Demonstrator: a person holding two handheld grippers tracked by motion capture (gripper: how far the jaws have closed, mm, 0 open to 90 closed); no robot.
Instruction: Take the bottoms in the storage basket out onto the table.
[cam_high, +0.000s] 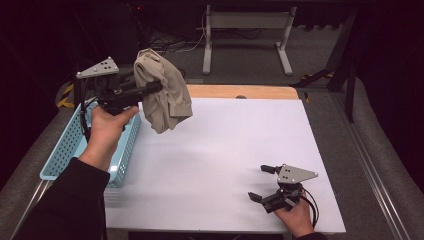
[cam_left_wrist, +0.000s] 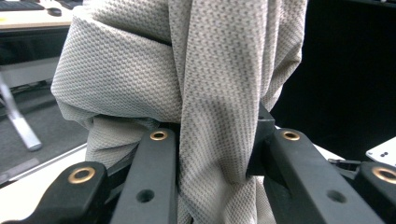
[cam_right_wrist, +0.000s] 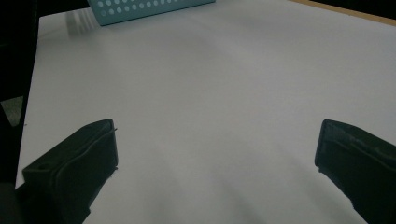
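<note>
My left gripper (cam_high: 157, 86) clamps the beige garment (cam_high: 162, 92), hanging lengthwise downward above the counter (cam_high: 215, 150); right gripper (cam_high: 262, 182) gapes empty.

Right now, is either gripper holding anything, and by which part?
The left gripper is clamped on a bunched fold of the beige cloth, lifted clear of the table. The right gripper holds nothing, jaws apart.
</note>
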